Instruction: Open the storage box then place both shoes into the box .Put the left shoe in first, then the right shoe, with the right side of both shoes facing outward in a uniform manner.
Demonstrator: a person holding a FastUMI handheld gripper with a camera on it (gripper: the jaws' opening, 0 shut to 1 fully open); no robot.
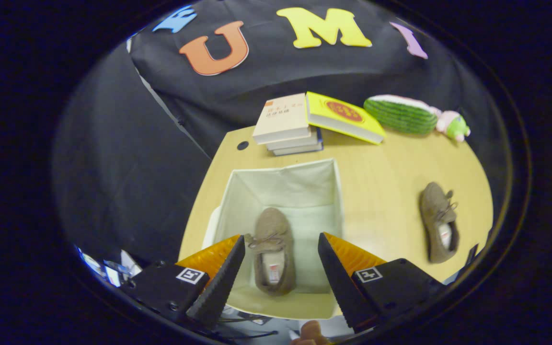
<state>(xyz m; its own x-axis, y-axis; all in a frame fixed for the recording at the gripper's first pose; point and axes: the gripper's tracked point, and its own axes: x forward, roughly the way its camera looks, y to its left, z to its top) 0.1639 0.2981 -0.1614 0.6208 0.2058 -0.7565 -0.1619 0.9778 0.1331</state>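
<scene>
The white fabric storage box [326, 191] stands open on the wooden table, directly below and ahead of my fingers. One brown lace-up shoe [272, 249] lies flat on the box's floor, toe pointing away from me. My gripper [281, 268] hovers above the box, open, its fingers apart on either side of that shoe without touching it. The other brown shoe [439, 221] lies on the table to the right of the box, toe also pointing away.
Beyond the box a stack of books [288, 127] sits at the table's far edge, with a yellow book [343, 117] leaning on it. A green knitted plush [400, 115] and a small pink-green toy [453, 124] lie at the far right. Bare table [381, 182] separates box and right shoe.
</scene>
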